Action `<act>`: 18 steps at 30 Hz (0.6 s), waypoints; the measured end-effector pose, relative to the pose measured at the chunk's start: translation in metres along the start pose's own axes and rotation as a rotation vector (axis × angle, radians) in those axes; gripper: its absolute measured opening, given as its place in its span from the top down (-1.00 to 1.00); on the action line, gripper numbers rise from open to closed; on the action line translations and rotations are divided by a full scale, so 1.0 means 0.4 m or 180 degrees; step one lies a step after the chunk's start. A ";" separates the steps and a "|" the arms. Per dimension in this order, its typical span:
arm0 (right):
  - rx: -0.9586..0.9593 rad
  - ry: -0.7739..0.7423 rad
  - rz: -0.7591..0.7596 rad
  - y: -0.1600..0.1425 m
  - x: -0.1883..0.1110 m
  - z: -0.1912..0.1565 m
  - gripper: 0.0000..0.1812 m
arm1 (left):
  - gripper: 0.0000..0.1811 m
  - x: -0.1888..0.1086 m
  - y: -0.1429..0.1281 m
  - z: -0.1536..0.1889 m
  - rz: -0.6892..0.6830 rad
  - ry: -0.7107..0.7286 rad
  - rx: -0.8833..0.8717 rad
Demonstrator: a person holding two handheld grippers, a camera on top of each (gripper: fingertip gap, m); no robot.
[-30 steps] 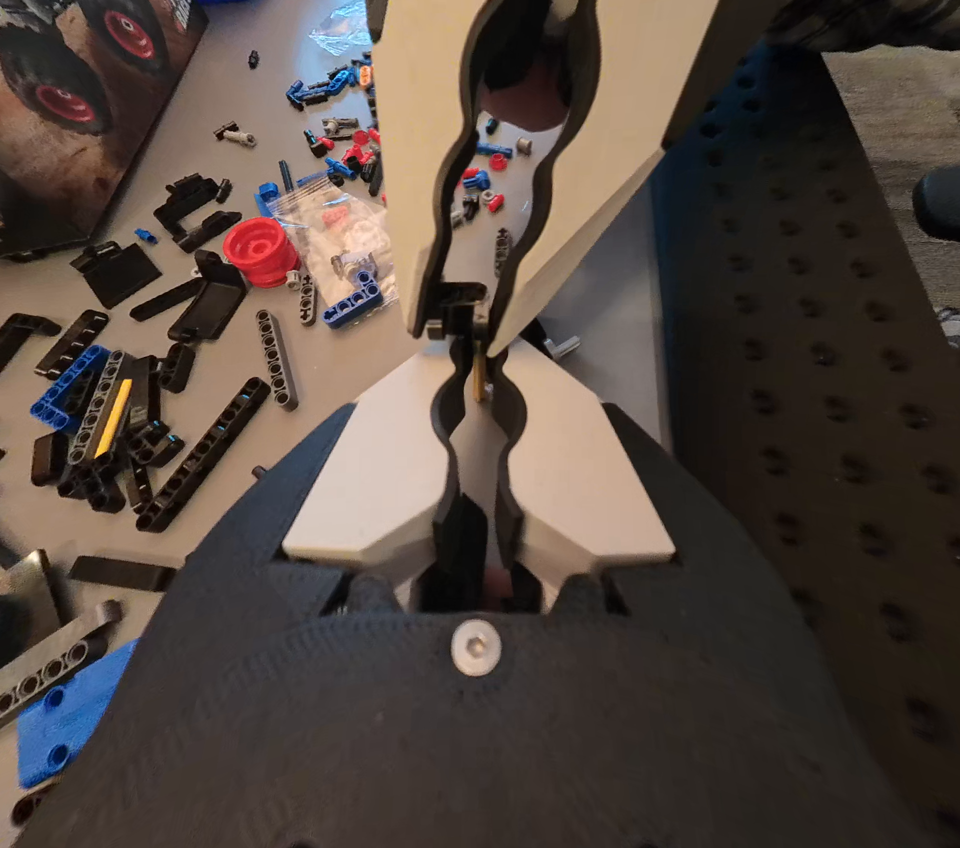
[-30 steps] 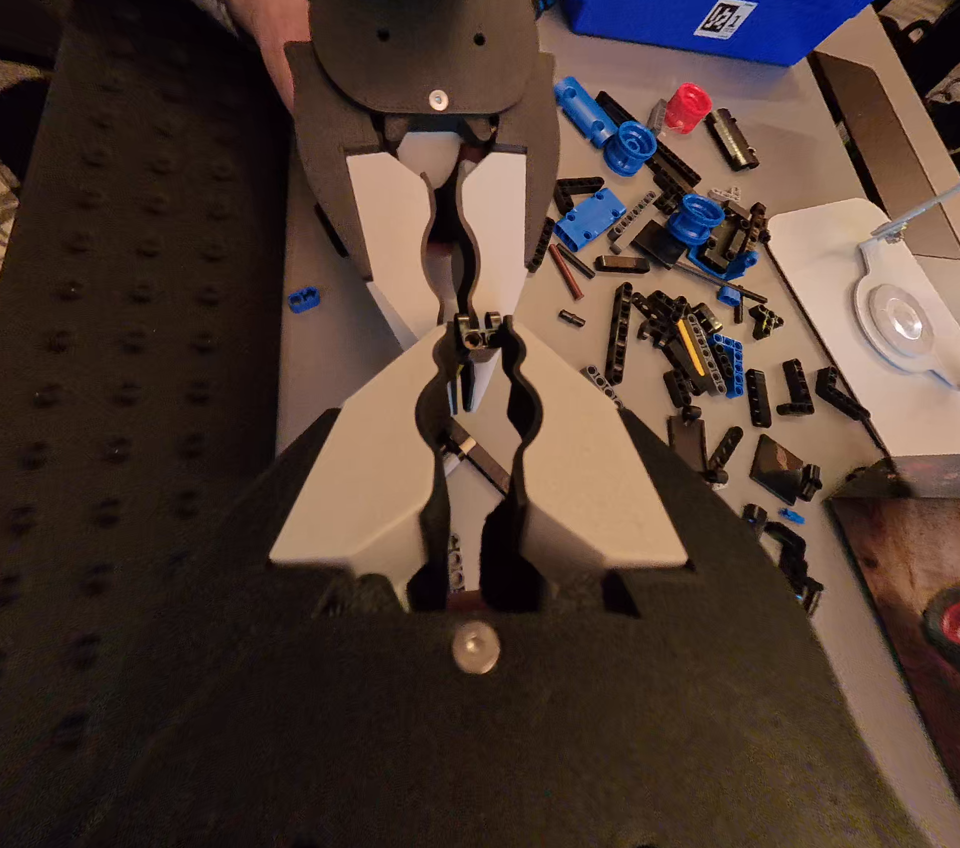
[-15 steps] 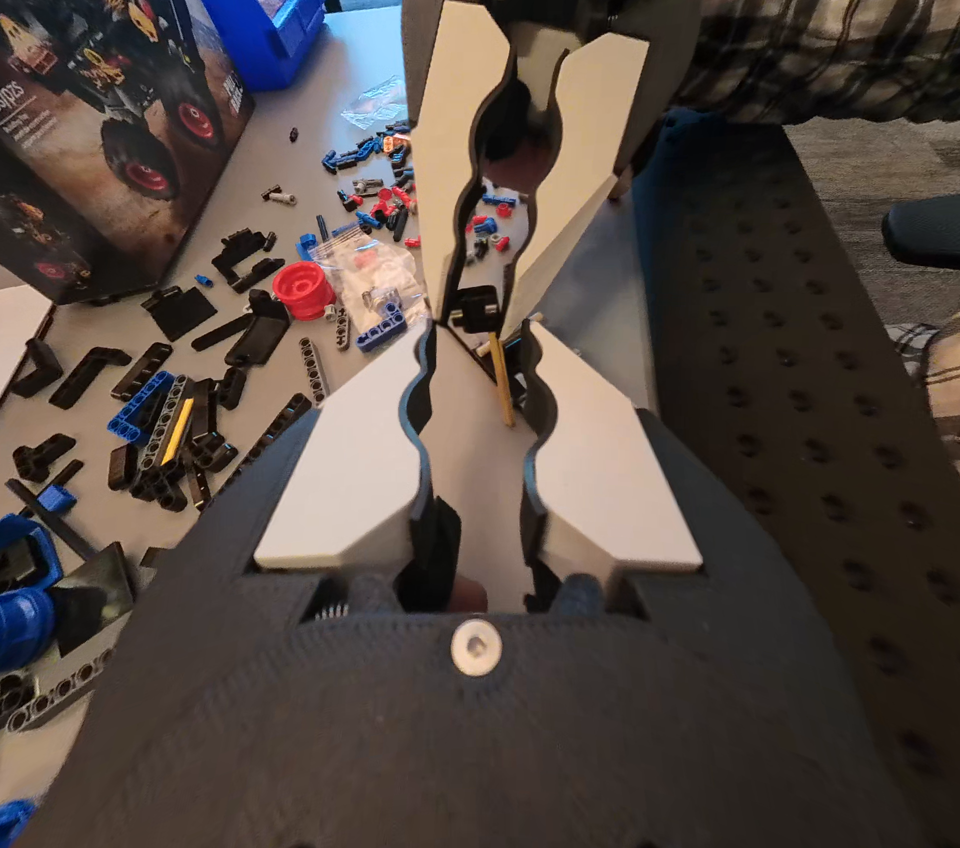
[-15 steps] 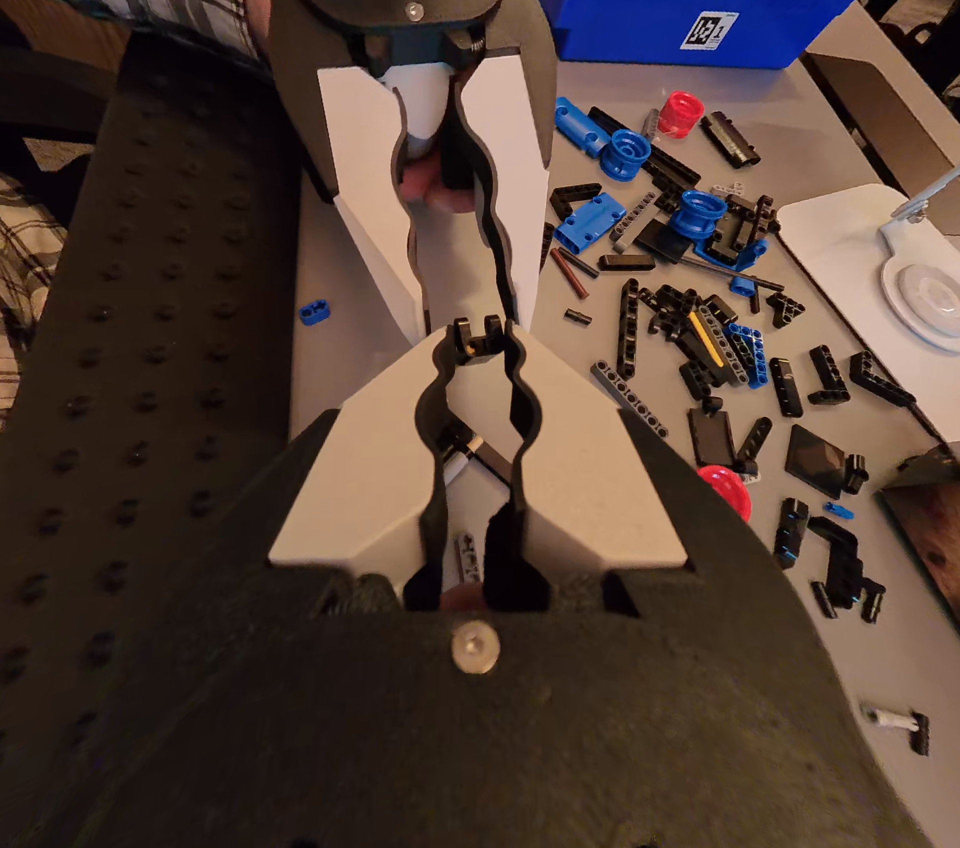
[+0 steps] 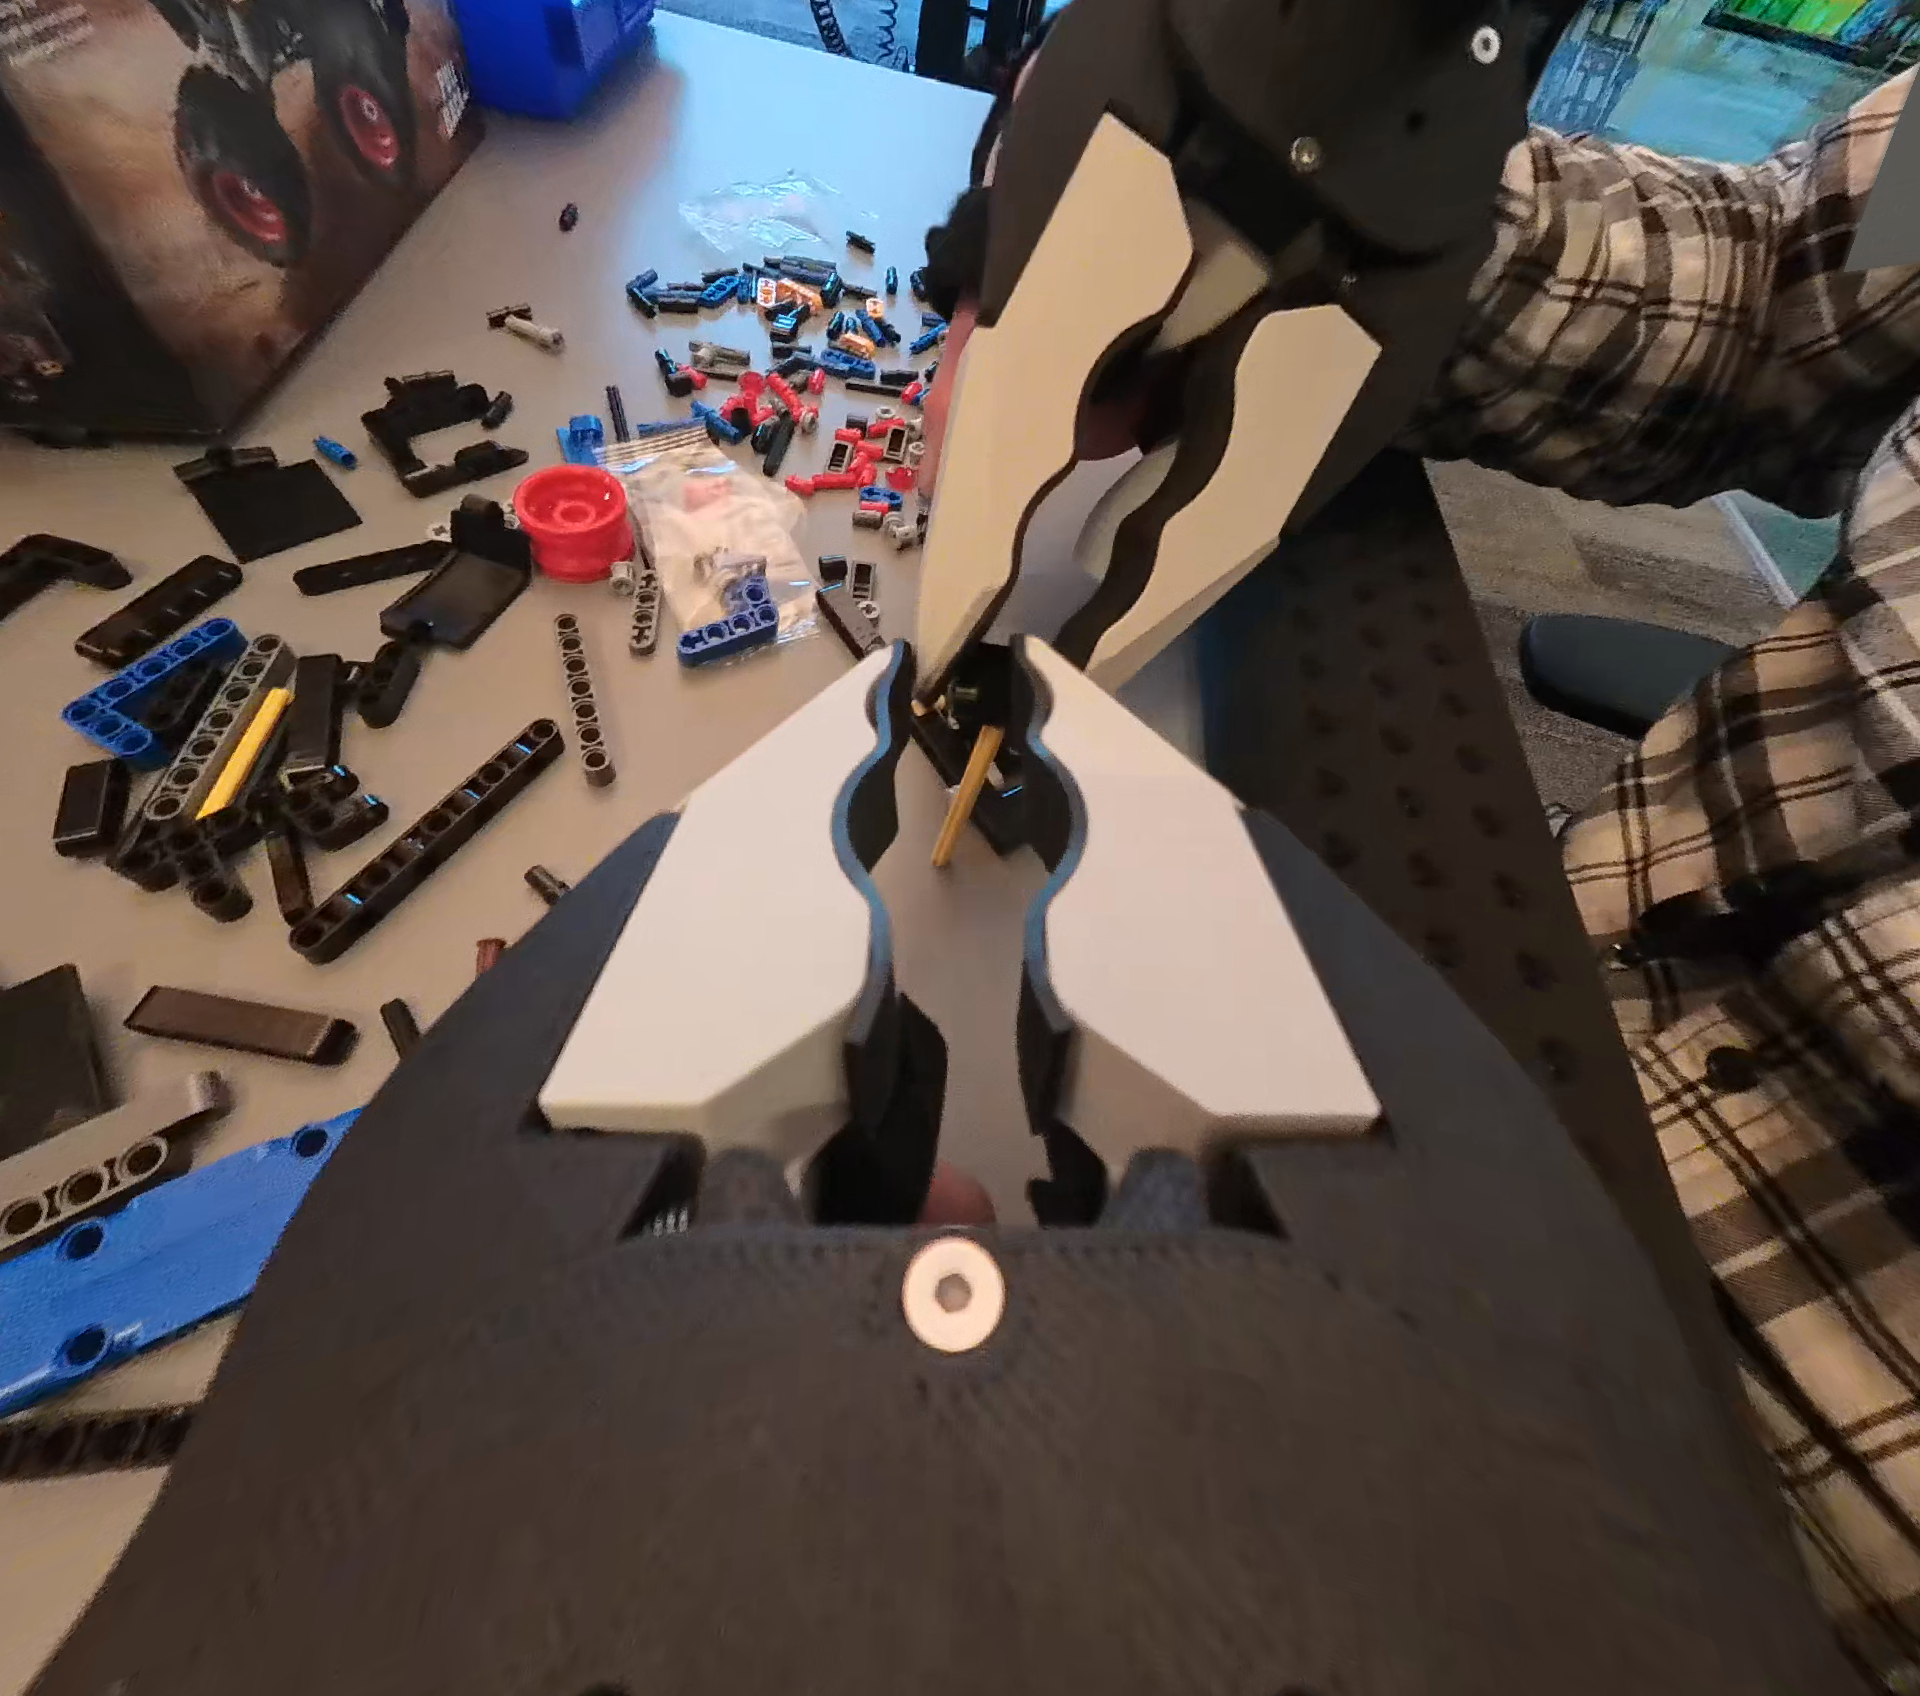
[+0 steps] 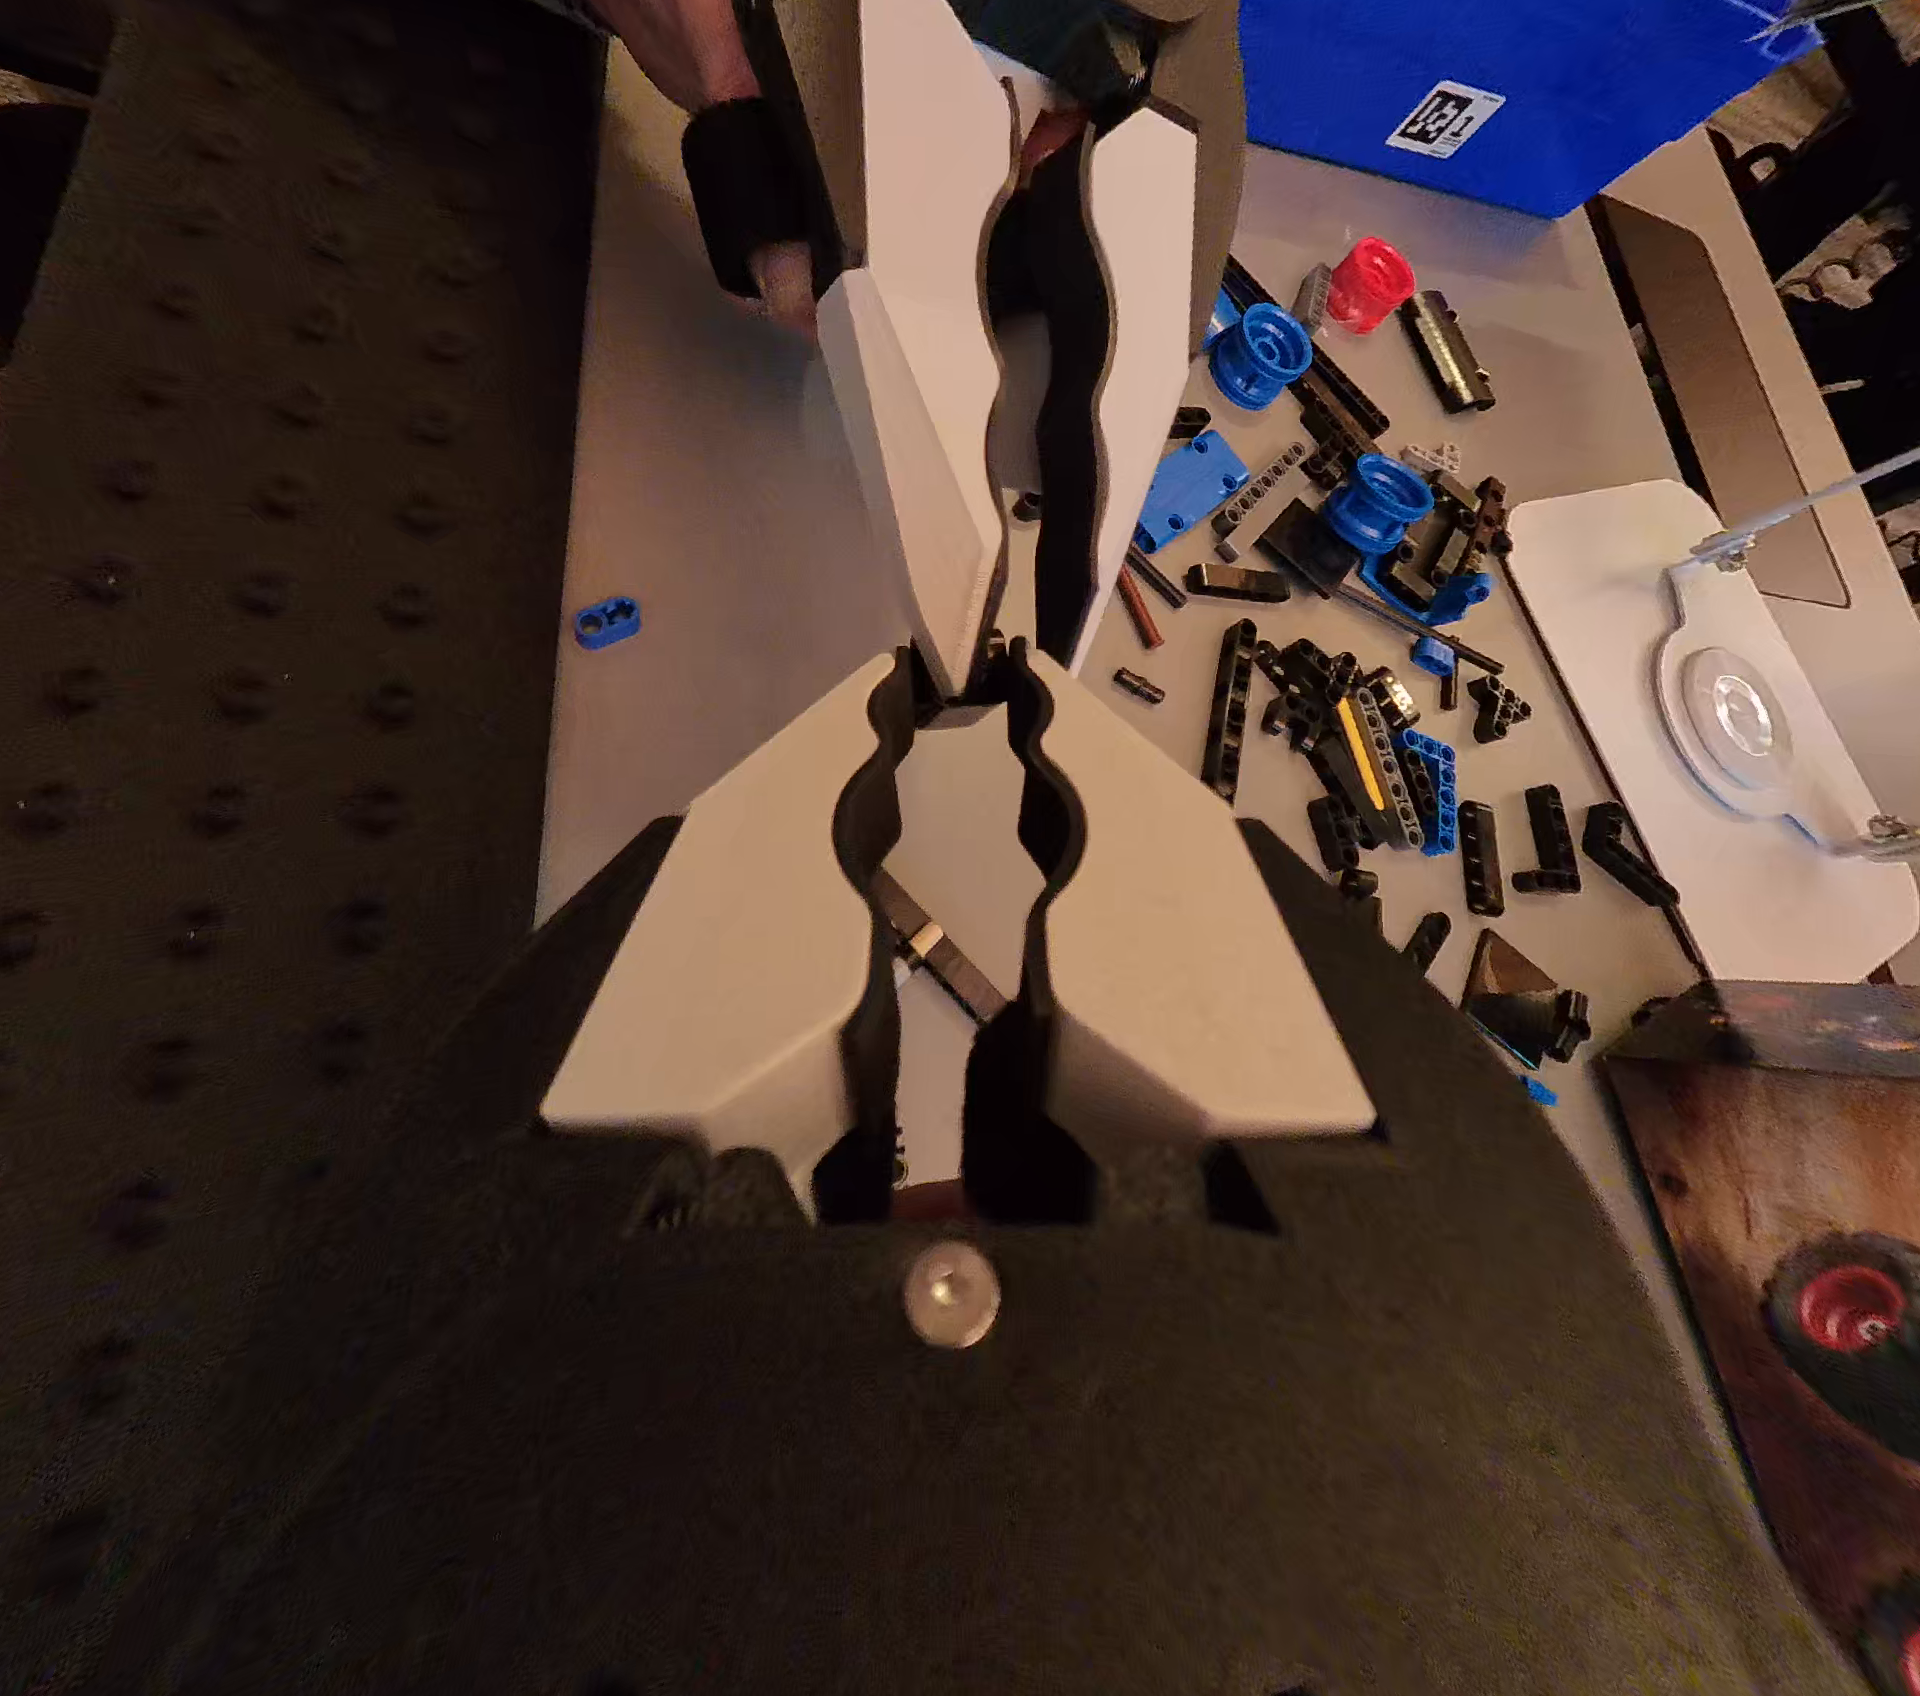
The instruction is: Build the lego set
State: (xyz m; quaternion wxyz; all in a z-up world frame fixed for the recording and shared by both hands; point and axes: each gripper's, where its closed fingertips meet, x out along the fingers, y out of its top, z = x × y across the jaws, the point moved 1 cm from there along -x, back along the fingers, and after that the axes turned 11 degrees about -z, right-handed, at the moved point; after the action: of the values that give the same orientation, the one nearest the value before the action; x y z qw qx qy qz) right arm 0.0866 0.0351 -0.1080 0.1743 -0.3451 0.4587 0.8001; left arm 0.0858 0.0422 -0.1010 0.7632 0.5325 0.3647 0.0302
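Raised since earlier, right tool (image 5: 997, 659) pinches black connector (image 5: 971, 696); left tool (image 5: 961, 675) seemingly parted near table edge (image 5: 1174, 690).

Black piece (image 5: 961, 704) mostly hidden by fingers (image 5: 1101, 773); lego box (image 5: 197, 88) cut off left; grip state unclear.

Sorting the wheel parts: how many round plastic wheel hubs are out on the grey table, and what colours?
3 visible: one red plastic wheel hub farthest back, one blue plastic wheel hub beside it, another blue wheel hub nearer among black pieces. More may hide behind the grippers.
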 end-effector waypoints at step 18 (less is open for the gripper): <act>0.0214 0.0184 0.0015 -0.043 0.031 -0.008 0.81 | 0.76 -0.008 -0.033 -0.030 -0.0137 0.0112 -0.0045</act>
State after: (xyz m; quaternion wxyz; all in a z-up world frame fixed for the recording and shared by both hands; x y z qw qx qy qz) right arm 0.0896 0.0408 -0.1284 0.1705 -0.3609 0.4910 0.7743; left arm 0.0718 0.0447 -0.1126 0.7609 0.5186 0.3892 0.0257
